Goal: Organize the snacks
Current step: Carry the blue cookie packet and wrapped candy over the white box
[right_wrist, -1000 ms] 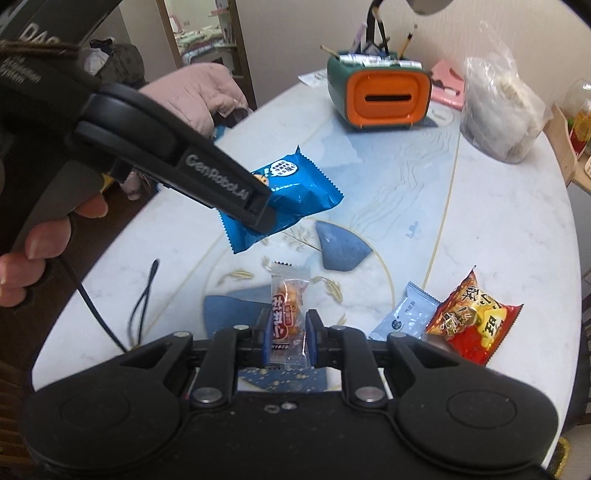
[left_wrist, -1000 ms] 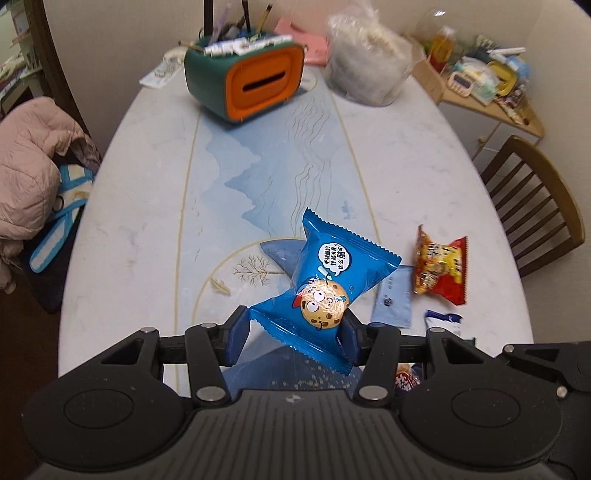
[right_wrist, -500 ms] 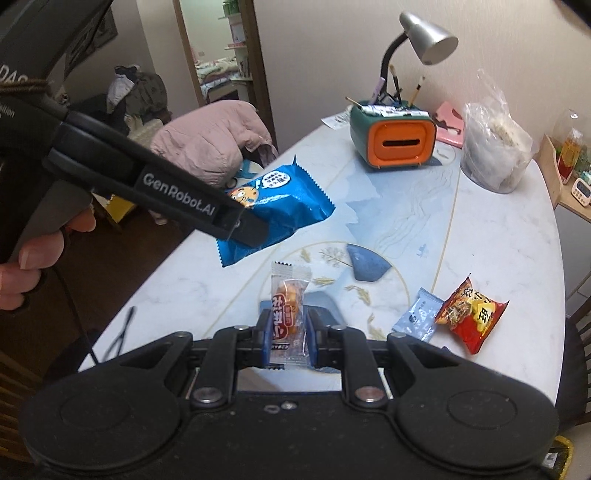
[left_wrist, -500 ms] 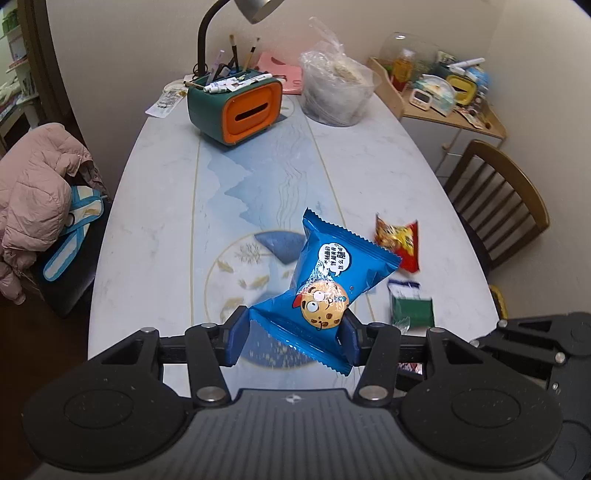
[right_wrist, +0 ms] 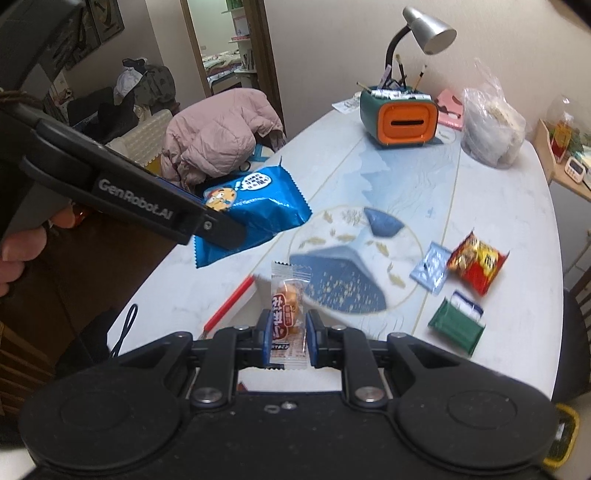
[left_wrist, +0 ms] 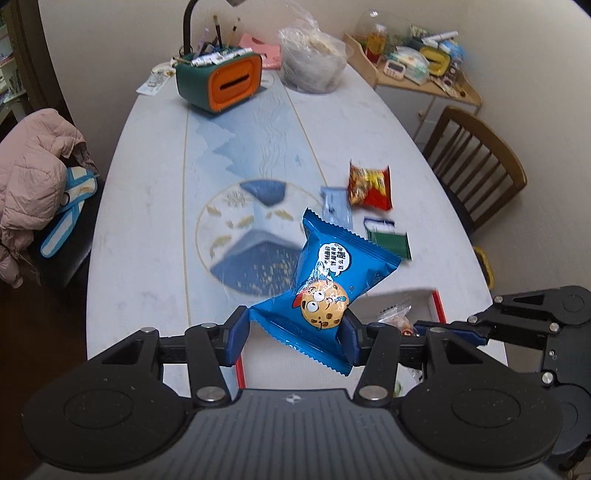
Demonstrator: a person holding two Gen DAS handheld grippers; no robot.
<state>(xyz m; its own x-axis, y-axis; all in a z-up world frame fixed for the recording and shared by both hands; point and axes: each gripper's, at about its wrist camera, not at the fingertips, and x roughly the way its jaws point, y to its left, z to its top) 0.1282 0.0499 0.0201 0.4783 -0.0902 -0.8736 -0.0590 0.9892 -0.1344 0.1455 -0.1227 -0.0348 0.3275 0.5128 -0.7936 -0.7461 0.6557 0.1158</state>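
My left gripper (left_wrist: 293, 334) is shut on a blue cookie packet (left_wrist: 332, 280) and holds it in the air above a red-rimmed white box (left_wrist: 437, 306) at the table's near edge. The packet also shows in the right wrist view (right_wrist: 255, 210). My right gripper (right_wrist: 288, 338) is shut on a small clear-wrapped orange snack (right_wrist: 287, 314), also held above the near edge; it appears in the left wrist view (left_wrist: 443, 328) to the right. On the table lie a red-yellow snack bag (left_wrist: 369, 182), a pale blue sachet (left_wrist: 334, 205) and a green packet (left_wrist: 388, 240).
A green-and-orange pen holder (left_wrist: 221, 81), a desk lamp (right_wrist: 424, 33) and a clear plastic bag (left_wrist: 312, 62) stand at the table's far end. A wooden chair (left_wrist: 476, 158) is on the right. A pink jacket (left_wrist: 33, 177) lies on a chair at left.
Both grippers have pulled back toward the table's near edge and risen, each still holding its snack. The red-rimmed box has come into view beneath them.
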